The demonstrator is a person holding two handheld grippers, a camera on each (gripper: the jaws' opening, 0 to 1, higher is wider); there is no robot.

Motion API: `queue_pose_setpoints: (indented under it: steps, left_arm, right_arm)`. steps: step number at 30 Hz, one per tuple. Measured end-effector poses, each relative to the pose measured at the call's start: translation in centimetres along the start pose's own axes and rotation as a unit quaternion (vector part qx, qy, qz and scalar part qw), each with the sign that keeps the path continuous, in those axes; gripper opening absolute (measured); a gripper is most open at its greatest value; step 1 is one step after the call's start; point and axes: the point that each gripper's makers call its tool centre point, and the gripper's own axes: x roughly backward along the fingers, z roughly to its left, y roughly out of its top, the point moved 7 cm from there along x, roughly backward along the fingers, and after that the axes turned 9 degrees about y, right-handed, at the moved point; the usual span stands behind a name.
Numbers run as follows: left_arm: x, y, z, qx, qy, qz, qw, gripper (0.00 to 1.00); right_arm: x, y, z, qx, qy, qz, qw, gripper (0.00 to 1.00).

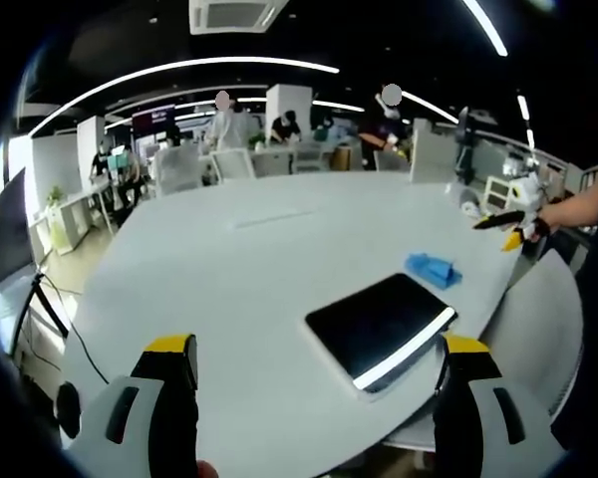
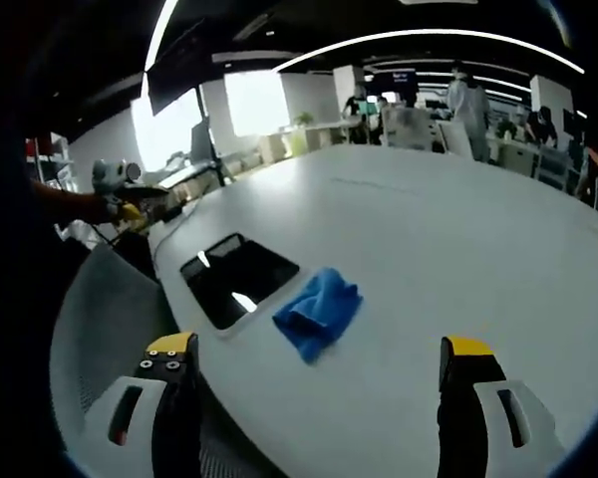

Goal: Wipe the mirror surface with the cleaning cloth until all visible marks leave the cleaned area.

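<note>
Hovering with both tongs released over the table point(image 2: 458, 249).
Mirror point(image 2: 236, 276) and blue cloth point(image 2: 319, 309) lie just beside each other ahead of the right gripper point(image 2: 319, 383); left gripper point(image 1: 319, 383) faces the mirror.

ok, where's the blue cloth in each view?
Left gripper view: blue cloth right of centre, just beyond the dark mirror's far corner, up and right of it on the white table.
Right gripper view: blue cloth near centre, right of the mirror, near the table's edge.
Shared landmark: the mirror.

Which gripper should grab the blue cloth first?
Probably the right gripper: the blue cloth lies just ahead between its open jaws. From the left gripper, the mirror lies in between.
</note>
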Motion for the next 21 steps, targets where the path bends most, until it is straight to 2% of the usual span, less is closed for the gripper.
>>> queue_pose_setpoints:
  steps: [5, 11, 17, 21]
  left_arm:
    - [-0.1, -0.2, -0.2, -0.014, -0.009, 0.018, 0.9997, 0.99]
    - [-0.3, 0.7, -0.2, -0.011, -0.007, 0.005, 0.9999, 0.99]
    - [-0.4, 0.6, -0.5, -0.017, -0.011, 0.007, 0.9998, 0.99]
    - [-0.4, 0.4, -0.2, -0.014, -0.009, 0.008, 0.9998, 0.99]
  right_arm:
    - [-0.2, -0.9, 0.1, -0.014, 0.001, 0.0, 0.9999, 0.99]
    - [-0.6, -2.1, 0.5, -0.027, 0.006, 0.014, 0.9995, 0.99]
    - [-1.0, -2.4, 1.0, -0.028, 0.01, 0.022, 0.9993, 0.97]
    - [-0.9, -2.1, 0.8, -0.04, -0.006, 0.01, 0.9991, 0.97]
